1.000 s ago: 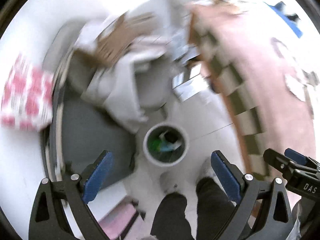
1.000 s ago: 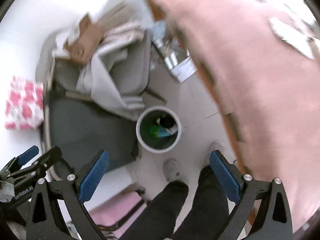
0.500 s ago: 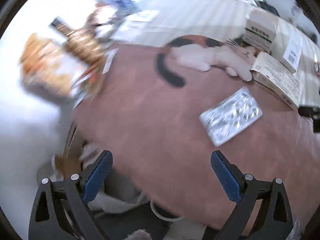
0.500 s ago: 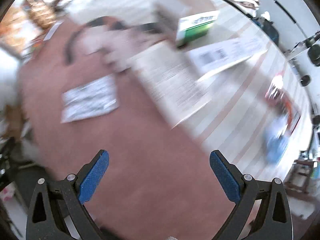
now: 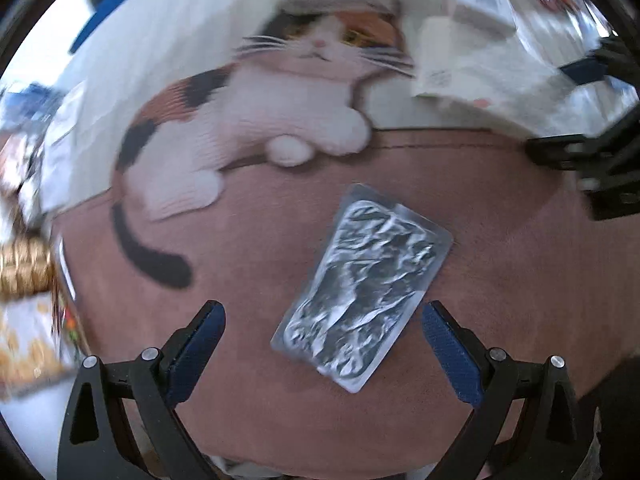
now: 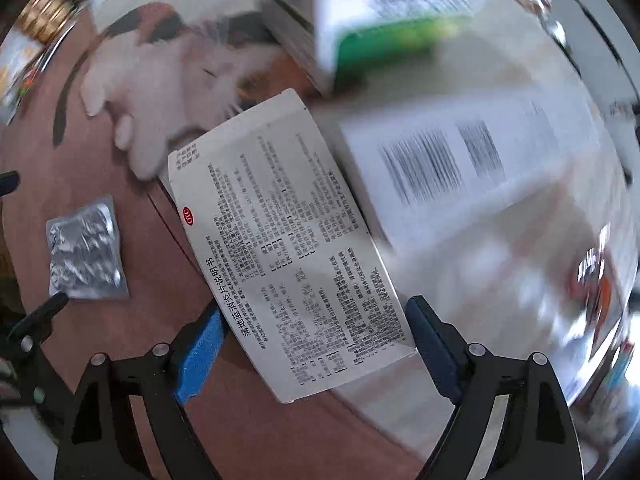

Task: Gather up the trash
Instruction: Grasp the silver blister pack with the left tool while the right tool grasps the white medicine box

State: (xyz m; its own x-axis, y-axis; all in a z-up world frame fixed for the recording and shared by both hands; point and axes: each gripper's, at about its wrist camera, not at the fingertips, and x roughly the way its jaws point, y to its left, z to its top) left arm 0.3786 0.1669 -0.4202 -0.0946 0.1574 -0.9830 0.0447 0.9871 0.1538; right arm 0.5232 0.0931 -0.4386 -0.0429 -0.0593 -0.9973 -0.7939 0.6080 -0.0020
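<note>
A crumpled silver blister pack (image 5: 362, 300) lies on the brown mat with a cat picture (image 5: 256, 112). My left gripper (image 5: 324, 348) is open just above it, the pack between the blue pads. The pack also shows in the right wrist view (image 6: 84, 250) at the left. A folded white medicine leaflet (image 6: 288, 248) with printed text lies under my right gripper (image 6: 314, 344), which is open with the leaflet's near end between its pads.
White medicine boxes with barcodes (image 6: 460, 168) and a green-and-white box (image 6: 384, 20) lie behind the leaflet. Snack packets (image 5: 24, 312) sit at the mat's left edge. The right gripper's body (image 5: 600, 160) shows at the left view's right side.
Both grippers swung up from the floor bin to the table and came down close, the left over the blister pack, the right over the leaflet. Both stayed open.
</note>
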